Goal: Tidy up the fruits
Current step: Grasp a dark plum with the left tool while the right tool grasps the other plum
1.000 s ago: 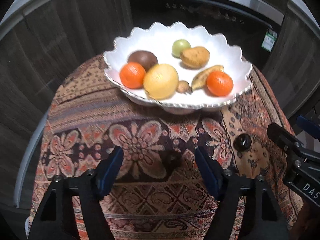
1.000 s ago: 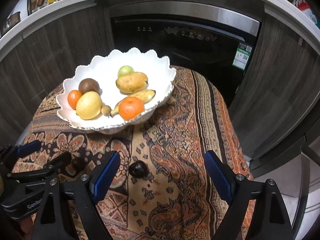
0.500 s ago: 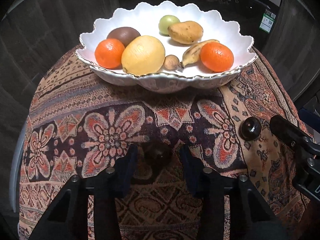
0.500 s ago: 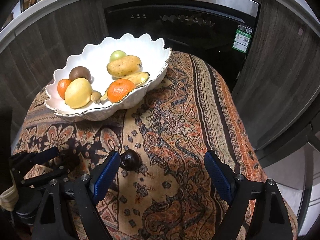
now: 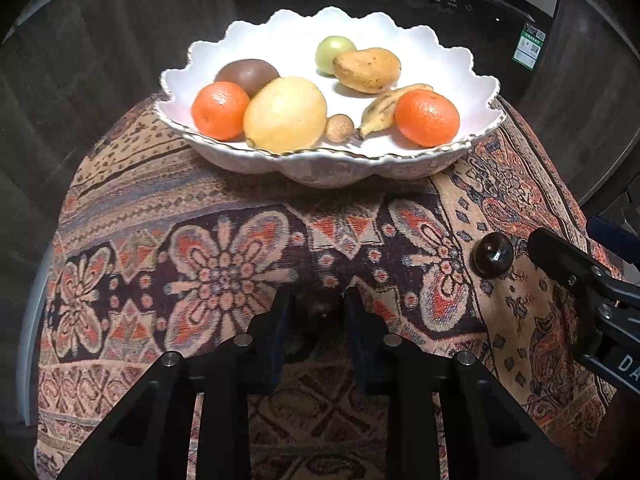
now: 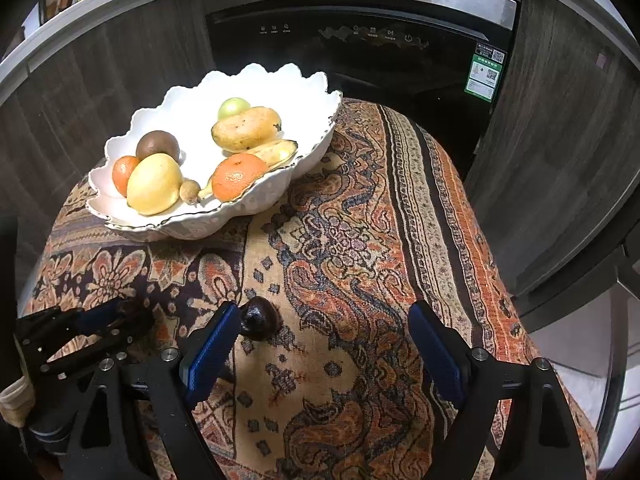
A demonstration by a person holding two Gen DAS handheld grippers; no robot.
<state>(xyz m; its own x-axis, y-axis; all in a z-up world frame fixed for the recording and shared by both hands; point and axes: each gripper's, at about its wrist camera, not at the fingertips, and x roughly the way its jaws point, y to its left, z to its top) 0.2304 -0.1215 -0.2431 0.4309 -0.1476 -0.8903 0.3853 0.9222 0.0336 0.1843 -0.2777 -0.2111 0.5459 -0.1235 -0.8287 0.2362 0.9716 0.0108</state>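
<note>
A white scalloped bowl (image 5: 476, 60) (image 6: 188, 96) stands at the back of the patterned tablecloth and holds several fruits: two oranges, a yellow lemon, a mango, a banana, a green fruit. My left gripper (image 5: 315, 312) is shut on a small dark fruit (image 5: 318, 309) low over the cloth. A second dark fruit (image 5: 491, 255) (image 6: 259, 317) lies on the cloth. My right gripper (image 6: 320, 330) is open; that fruit sits just inside its left finger (image 6: 210, 344). The left gripper also shows in the right wrist view (image 6: 116, 316).
The small round table is covered by an orange and brown cloth (image 6: 360, 240). A black oven front (image 6: 360, 40) and dark wooden cabinet doors (image 6: 560, 140) stand close behind it. The table edge drops off at the right.
My left gripper has moved down to the dark fruit and closed its fingers on it. My right gripper has come forward, so the other dark fruit now lies by its left finger.
</note>
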